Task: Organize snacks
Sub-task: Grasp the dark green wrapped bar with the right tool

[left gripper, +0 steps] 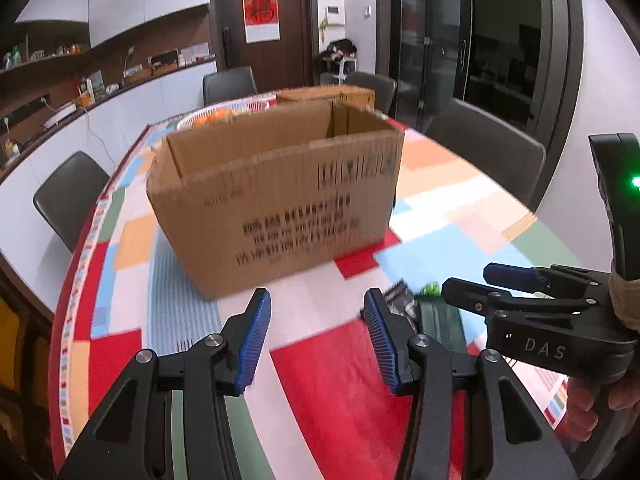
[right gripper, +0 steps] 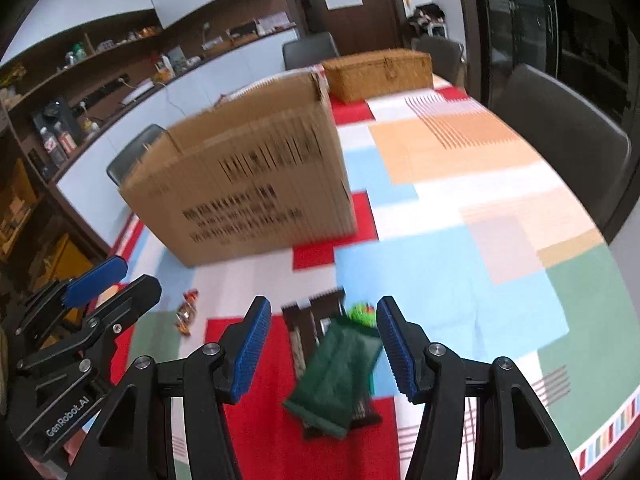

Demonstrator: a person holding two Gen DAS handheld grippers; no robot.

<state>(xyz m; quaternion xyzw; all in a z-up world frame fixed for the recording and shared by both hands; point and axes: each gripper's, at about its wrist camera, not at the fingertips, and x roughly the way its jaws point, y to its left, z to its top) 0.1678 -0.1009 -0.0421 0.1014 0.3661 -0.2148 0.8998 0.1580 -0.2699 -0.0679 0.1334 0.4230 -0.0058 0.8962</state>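
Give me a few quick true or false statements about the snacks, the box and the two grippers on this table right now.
1. The cardboard box stands open at the top. True.
2. The right gripper clamps the green packet. False: the packet lies on the tablecloth between open jaws.
3. A small orange-wrapped snack lies apart from the green packet. True.
4. The left gripper holds a snack. False: its jaws are empty.

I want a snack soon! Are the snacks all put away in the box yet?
Not yet. Nothing looks done: snack packets and a small candy lie on the table before the open box. Both grippers, left and right, are open and empty. All packing remains.
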